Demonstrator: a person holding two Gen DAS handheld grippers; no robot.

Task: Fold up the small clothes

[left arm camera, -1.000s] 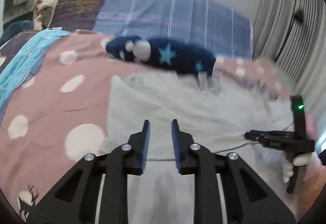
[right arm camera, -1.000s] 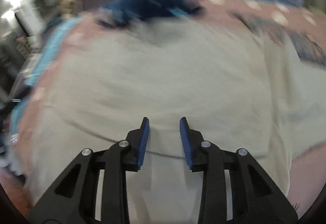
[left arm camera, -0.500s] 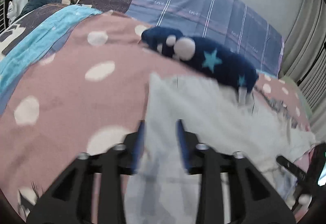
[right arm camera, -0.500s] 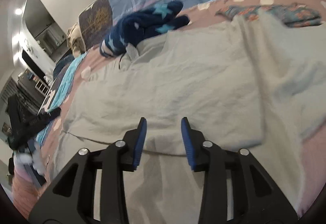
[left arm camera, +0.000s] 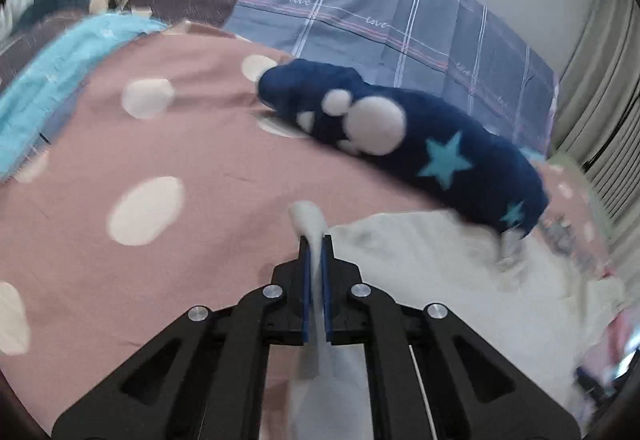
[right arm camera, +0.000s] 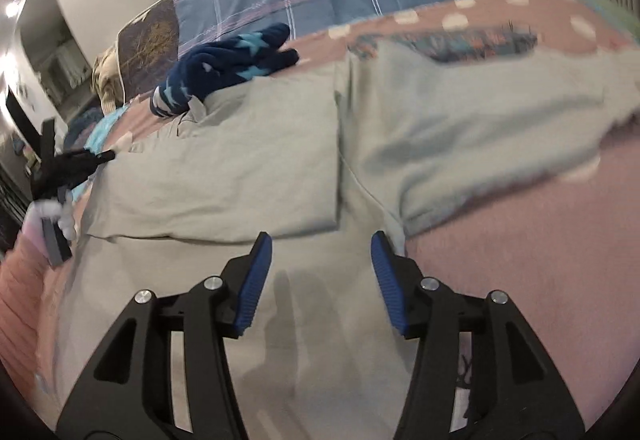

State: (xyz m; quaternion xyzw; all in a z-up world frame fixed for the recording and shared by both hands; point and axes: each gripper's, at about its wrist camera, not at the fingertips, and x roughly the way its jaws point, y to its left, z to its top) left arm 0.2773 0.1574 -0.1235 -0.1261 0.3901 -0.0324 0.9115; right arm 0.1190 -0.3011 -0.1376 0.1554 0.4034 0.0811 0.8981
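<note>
The left gripper [left arm camera: 316,264] has its jaws pinched tight on a corner of the pale grey-green garment [right arm camera: 248,168], and a little tuft of the cloth pokes out past the blue pads [left arm camera: 306,280]. Those jaws have just closed, with the fabric caught between them. The garment lies spread across the pink bedspread with white dots [left arm camera: 160,168], partly folded, one flap lying over the rest and a sleeve-like part reaching out to the right in the right wrist view.

The right gripper [right arm camera: 322,272] hangs above the near part of the same garment with its jaws standing about halfway apart; they have just been opening and nothing is between them, the cloth lying below.

Just past the garment's far edge rests a dark blue fleece piece with light blue stars [left arm camera: 440,156], touching it. Behind that a blue plaid pillow [left arm camera: 380,20] leans against the wall. A patterned cloth [right arm camera: 460,44] lies at the garment's far right. A white-gloved hand [right arm camera: 48,216] holds the left tool at the edge of the right wrist view
</note>
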